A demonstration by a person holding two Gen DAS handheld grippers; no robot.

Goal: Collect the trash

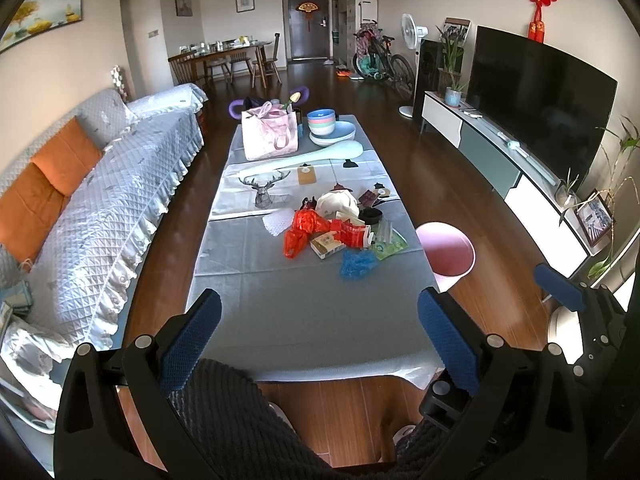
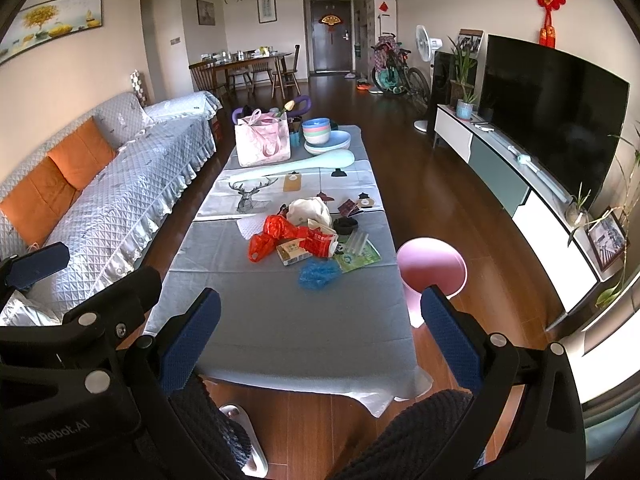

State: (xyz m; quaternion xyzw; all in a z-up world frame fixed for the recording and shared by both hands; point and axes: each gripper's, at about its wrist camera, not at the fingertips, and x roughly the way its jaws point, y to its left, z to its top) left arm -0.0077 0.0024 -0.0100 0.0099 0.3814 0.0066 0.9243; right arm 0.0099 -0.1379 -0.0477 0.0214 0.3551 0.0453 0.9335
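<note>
Both my left hand-held gripper (image 1: pixel 320 344) and right hand-held gripper (image 2: pixel 320 340) gape empty; the red plastic bag (image 1: pixel 300 232), beside the pink bin (image 1: pixel 446 252), looks light and crinkly, so I'd pinch a bunched fold.

Left gripper (image 1: pixel 318 344) gapes empty over the table (image 1: pixel 304 320), trash pile (image 1: pixel 340 232) beyond.

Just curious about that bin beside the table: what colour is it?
The bin is pink, clearest in the right wrist view, standing on the floor by the table.

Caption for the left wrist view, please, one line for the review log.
Left gripper open and empty above the near end of the coffee table, trash pile ahead, pink bin beside it.
</note>
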